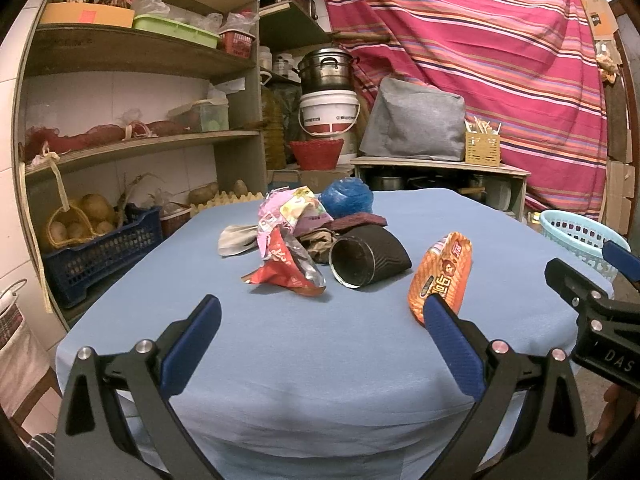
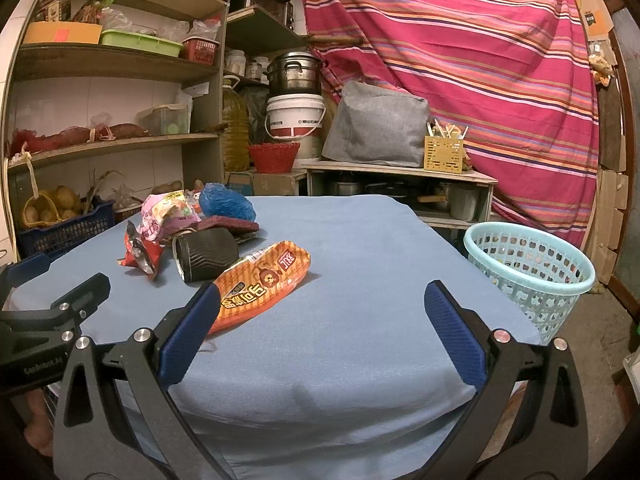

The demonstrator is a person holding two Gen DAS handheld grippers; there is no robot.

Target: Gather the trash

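A pile of trash lies on the blue-covered table [image 1: 320, 360]: an orange snack packet [image 1: 442, 274] [image 2: 264, 280], a black ribbed cup on its side [image 1: 368, 258] [image 2: 208, 254], a red wrapper [image 1: 284, 268] [image 2: 138, 252], a pink wrapper [image 1: 288, 210] [image 2: 164, 210] and a blue plastic bag [image 1: 346, 198] [image 2: 226, 202]. My left gripper [image 1: 322, 312] is open and empty, short of the pile. My right gripper [image 2: 324, 300] is open and empty, its left finger just in front of the orange packet. A light blue basket [image 2: 528, 272] [image 1: 580, 236] stands right of the table.
Shelves [image 1: 132, 92] with boxes, bags and potatoes stand at the left. A white bucket [image 1: 330, 114] under a metal pot, a red bowl [image 1: 316, 154] and a grey covered thing on a low cabinet [image 1: 440, 168] stand behind the table. A striped cloth [image 1: 500, 60] hangs at the back.
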